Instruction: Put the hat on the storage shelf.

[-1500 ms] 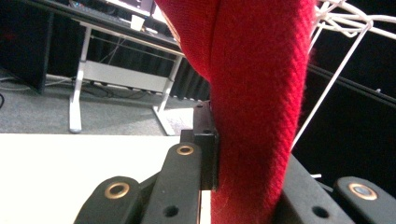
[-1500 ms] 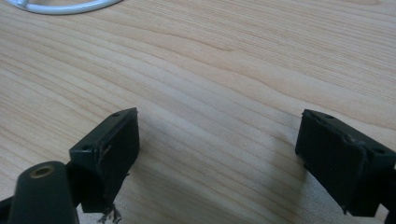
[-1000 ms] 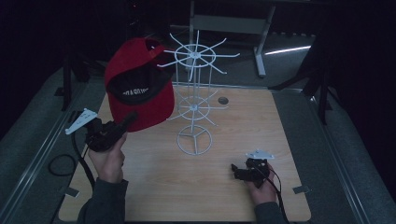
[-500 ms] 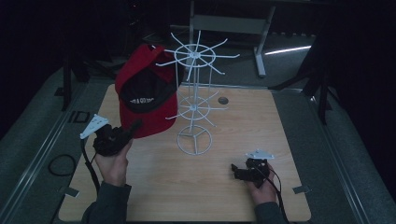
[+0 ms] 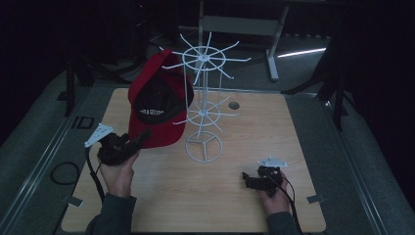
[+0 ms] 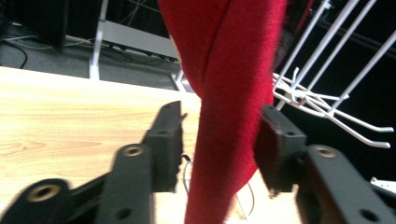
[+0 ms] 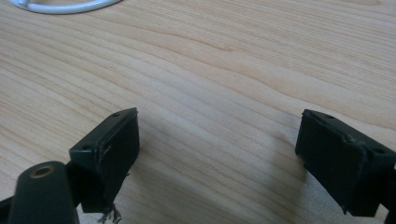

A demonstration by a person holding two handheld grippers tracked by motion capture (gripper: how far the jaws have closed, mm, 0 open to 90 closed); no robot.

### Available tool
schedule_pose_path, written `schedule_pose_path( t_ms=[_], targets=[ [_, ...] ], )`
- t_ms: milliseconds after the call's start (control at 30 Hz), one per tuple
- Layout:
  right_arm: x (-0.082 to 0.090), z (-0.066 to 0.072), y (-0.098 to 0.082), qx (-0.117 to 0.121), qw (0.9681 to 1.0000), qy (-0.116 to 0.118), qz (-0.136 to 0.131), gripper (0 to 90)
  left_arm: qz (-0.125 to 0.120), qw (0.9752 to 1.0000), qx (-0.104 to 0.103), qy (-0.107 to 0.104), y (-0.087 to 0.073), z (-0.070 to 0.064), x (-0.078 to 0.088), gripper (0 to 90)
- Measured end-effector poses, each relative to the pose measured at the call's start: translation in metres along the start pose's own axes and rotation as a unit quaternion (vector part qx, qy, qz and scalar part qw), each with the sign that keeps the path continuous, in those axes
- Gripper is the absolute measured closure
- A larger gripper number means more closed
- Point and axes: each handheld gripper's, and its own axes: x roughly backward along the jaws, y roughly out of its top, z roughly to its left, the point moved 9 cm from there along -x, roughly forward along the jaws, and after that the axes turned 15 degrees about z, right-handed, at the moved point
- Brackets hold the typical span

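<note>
Red cap [image 5: 159,100] brim between raised left hand-held gripper [image 5: 138,141] jaws

Your left hand [image 5: 116,166] holds the left gripper [image 5: 141,138] just left of the white wire stand [image 5: 203,110], its jaws aimed up and toward that stand. In the left gripper view the jaws stand a little apart with the red cap's [image 6: 229,84] brim between them; whether either pad touches it is hard to tell. Your right hand [image 5: 273,196] rests the right gripper [image 5: 246,180] low, well right of and nearer you than the stand, jaws spread wide and gripping nothing. Both forearms come in from the near edge.
</note>
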Motion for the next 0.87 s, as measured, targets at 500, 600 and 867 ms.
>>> schedule_pose_path(
  t_ms=[500, 600, 867],
  targets=[
    [0.0, 0.0, 0.0, 0.001, 1.0, 0.0, 0.0, 13.4, -0.019, 0.9991, 0.016, 0.035, 0.002, 0.023, 0.015, 38.6],
    [0.0, 0.0, 0.0, 0.001, 1.0, 0.0, 0.0, 13.4, -0.024, 0.9988, 0.019, 0.038, 0.002, 0.027, 0.018, 37.8],
    [0.0, 0.0, 0.0, 0.0, 1.0, 0.0, 0.0, 13.4, -0.03, 0.9986, 0.008, 0.043, 0.006, 0.032, 0.022, 36.2]
  ],
)
